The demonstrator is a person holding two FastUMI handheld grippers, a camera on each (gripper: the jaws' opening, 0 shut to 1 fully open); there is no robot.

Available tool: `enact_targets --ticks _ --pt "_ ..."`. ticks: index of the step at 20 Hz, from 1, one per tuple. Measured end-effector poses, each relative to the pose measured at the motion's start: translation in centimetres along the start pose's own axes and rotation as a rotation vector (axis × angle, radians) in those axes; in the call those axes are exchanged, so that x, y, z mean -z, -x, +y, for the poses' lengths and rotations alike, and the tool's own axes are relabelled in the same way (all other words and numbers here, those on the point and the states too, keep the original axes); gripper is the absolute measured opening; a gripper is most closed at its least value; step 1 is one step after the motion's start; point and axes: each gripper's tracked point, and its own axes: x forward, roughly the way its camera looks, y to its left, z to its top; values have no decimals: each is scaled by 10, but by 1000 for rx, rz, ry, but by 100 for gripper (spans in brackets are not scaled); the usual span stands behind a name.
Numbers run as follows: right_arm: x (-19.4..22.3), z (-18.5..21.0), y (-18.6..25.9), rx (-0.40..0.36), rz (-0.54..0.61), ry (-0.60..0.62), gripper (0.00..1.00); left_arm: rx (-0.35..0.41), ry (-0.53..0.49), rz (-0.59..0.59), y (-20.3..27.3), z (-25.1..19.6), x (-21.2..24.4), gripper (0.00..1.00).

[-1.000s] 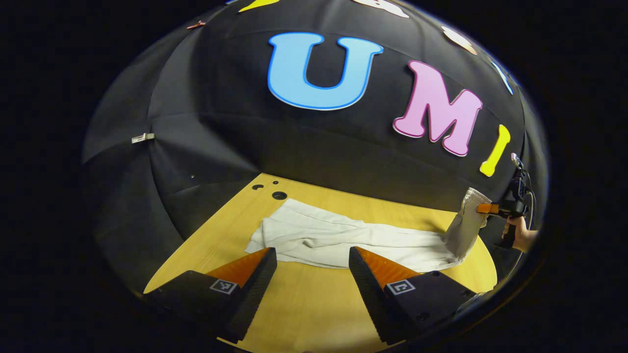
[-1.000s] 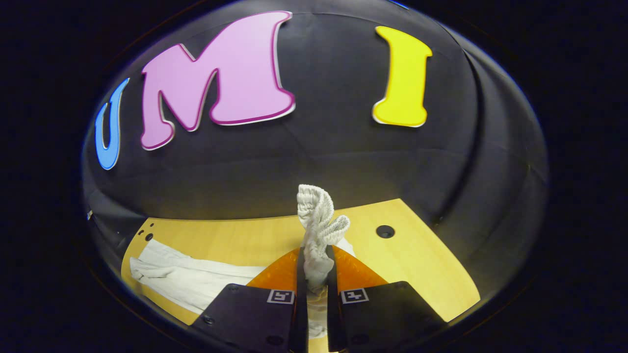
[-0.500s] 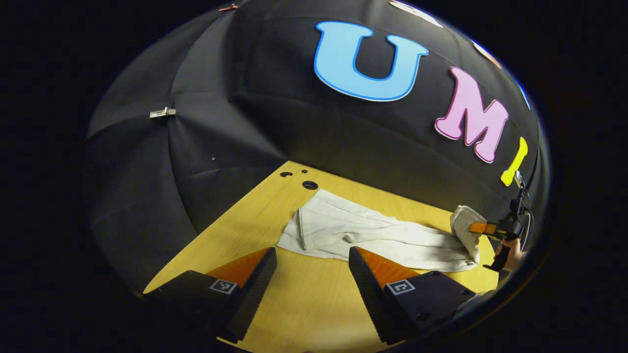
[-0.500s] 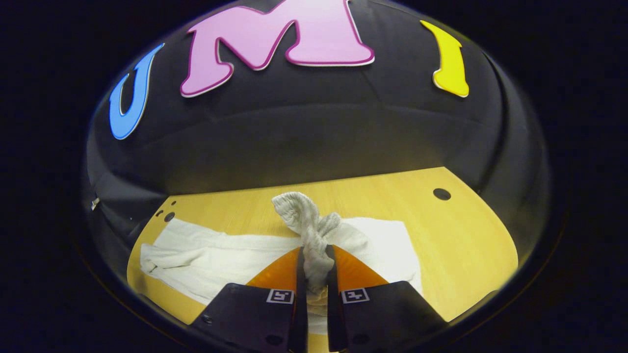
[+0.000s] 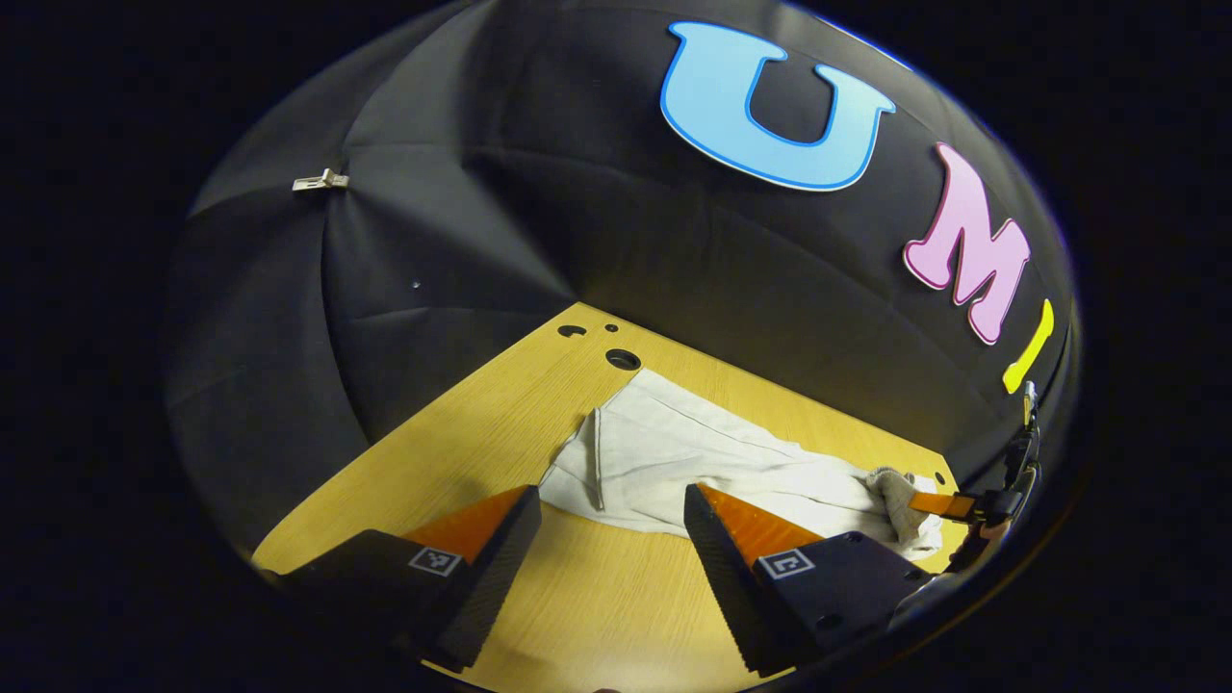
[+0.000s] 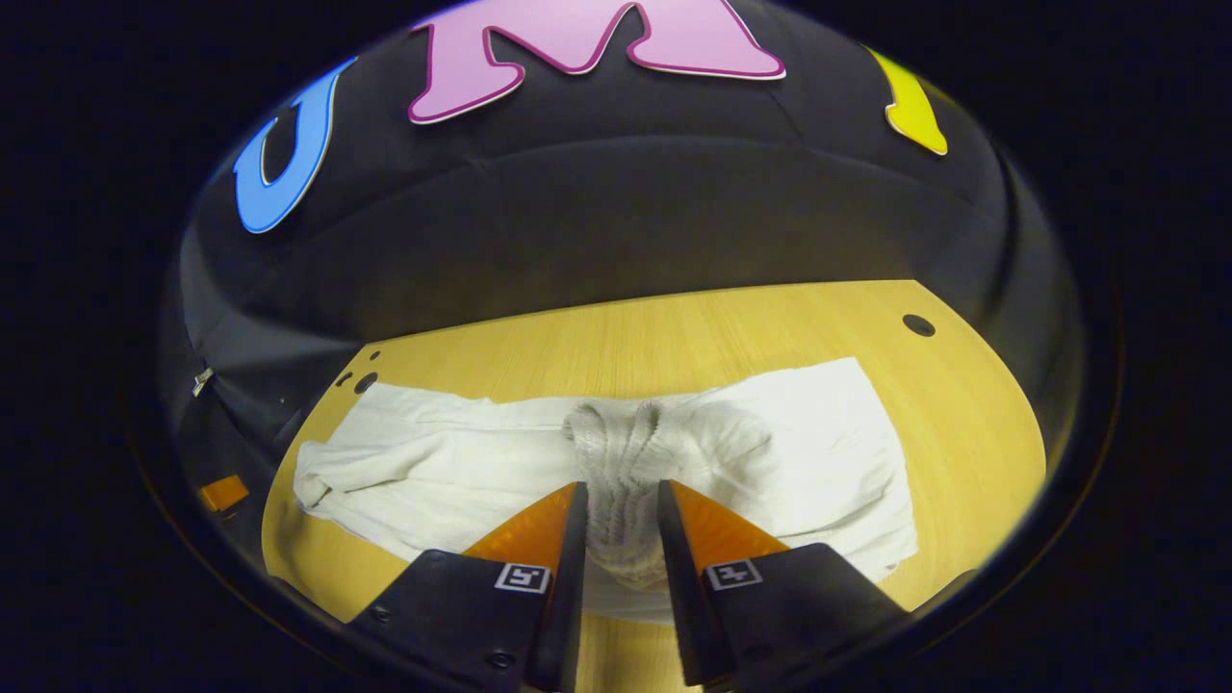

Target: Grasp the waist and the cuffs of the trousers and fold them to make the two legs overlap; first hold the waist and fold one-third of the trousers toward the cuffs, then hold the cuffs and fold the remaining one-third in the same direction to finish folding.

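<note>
Lying across the wooden surface [image 6: 674,332], the white trousers [image 6: 452,472] stretch lengthwise with their fabric rumpled into soft folds. In the right gripper view the right claw [image 6: 619,525] sits low over the cloth, its two fingers drawn close together with a bunched ridge of ribbed material — the waist [image 6: 616,452] by the look of its gathered texture — standing up between them. Both fingers press on that bunch, so the claw is gripping the waist. To either side of the bunch the cloth spreads flat, a broad panel to the right and a longer, creased run to the left ending near small round holes [image 6: 364,382] in the surface.

In the left gripper view the left claw [image 5: 612,525] hovers above bare wood just short of the near edge of the trousers [image 5: 674,452]; its fingers stand wide apart with nothing between them. The nearest end of the cloth shows a folded hem edge lying flat, beside a dark hole [image 5: 623,359] in the surface [image 5: 481,433]. Far off at the right rim of this view the right claw [image 5: 929,503] appears, down at the level of the cloth, with a knot of fabric at its tips — the hand holding it is too dark and small to make out.
</note>
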Motion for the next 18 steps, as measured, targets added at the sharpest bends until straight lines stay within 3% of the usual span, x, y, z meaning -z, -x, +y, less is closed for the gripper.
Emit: enact_targets --ticks 1,2,3,4,6,7,8,9,18 --pt "5 6 1 -15 16 8 49 -4 -8 -1 -7 1 -2 95" --pt "12 9 7 -20 35 22 69 -11 -15 0 -14 2 -4 95" --pt "21 12 13 -31 49 34 77 -19 -23 0 -23 2 -5 95" --pt "29 13 23 -29 55 45 74 -22 -30 1 -34 3 -7 96" --pt "36 12 42 -35 58 34 89 -27 -48 13 -54 3 -7 91" --pt "40 8 52 -30 61 20 95 -30 -62 17 -66 2 -7 95" --pt "44 2 62 -26 64 7 99 -36 -80 21 -77 2 -6 91" --pt "47 -5 74 -21 66 1 99 -42 -99 32 -87 4 -4 95" --pt "69 -82 163 103 71 106 99 -43 -233 151 -135 13 27 96"
